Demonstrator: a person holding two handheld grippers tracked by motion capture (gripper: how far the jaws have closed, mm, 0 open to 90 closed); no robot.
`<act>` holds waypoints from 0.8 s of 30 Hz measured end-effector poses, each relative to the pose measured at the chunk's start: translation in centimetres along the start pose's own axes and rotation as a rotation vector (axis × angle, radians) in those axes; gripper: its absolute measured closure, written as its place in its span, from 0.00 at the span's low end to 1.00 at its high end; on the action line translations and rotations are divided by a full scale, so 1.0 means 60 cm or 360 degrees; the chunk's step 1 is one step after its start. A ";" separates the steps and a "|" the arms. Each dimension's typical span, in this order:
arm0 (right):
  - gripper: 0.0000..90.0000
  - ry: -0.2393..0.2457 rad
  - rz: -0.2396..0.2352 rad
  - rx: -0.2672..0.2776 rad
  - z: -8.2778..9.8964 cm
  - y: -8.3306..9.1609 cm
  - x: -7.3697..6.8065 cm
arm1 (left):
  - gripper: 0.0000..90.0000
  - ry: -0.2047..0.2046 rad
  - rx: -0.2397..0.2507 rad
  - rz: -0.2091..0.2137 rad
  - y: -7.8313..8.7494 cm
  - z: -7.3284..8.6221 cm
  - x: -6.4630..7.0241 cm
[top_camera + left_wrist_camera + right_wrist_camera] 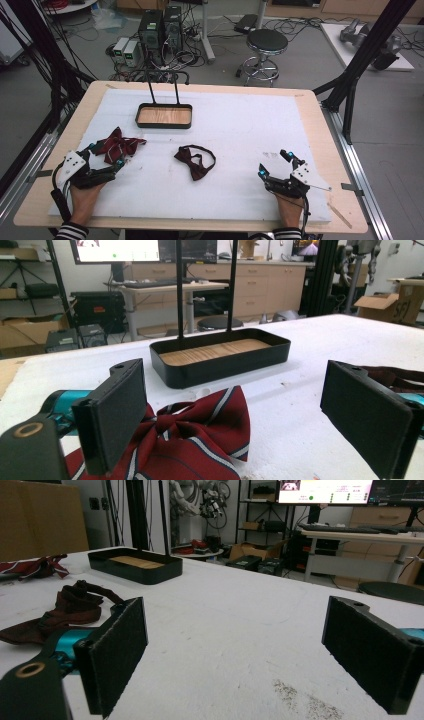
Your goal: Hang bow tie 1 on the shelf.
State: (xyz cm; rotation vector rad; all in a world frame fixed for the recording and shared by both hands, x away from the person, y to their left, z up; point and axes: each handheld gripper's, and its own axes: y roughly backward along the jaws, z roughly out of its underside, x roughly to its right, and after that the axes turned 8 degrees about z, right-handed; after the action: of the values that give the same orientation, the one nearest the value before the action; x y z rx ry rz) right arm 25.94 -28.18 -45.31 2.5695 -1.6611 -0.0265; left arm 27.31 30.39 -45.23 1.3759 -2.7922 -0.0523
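Nothing is placed in the tray [164,116] yet; the striped bow tie [116,145] is straddled by spread left tongs [106,155], while right tongs [274,162] are spread, empty.

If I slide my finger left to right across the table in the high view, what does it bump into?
Left gripper → striped bow tie → black tray → dark red bow tie → right gripper.
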 end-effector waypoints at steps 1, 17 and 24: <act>0.11 -0.0005 0.0002 -0.0003 0.000 0.000 0.000 | 0.13 -0.0001 -0.0018 0.0001 0.000 -0.001 -0.001; 0.11 -0.0018 0.0000 -0.0007 0.000 0.001 0.000 | 0.13 -0.0001 -0.0287 -0.0026 -0.013 -0.058 -0.030; 0.11 -0.0023 -0.0004 0.0001 0.000 0.001 0.000 | 0.14 0.0014 -0.0474 -0.0013 -0.031 -0.079 -0.045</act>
State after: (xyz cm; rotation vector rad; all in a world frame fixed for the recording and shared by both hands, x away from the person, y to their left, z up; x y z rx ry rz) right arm 25.90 -28.22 -45.32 2.5778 -1.6634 -0.0452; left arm 30.62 31.32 -40.60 1.3089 -2.6344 -0.4409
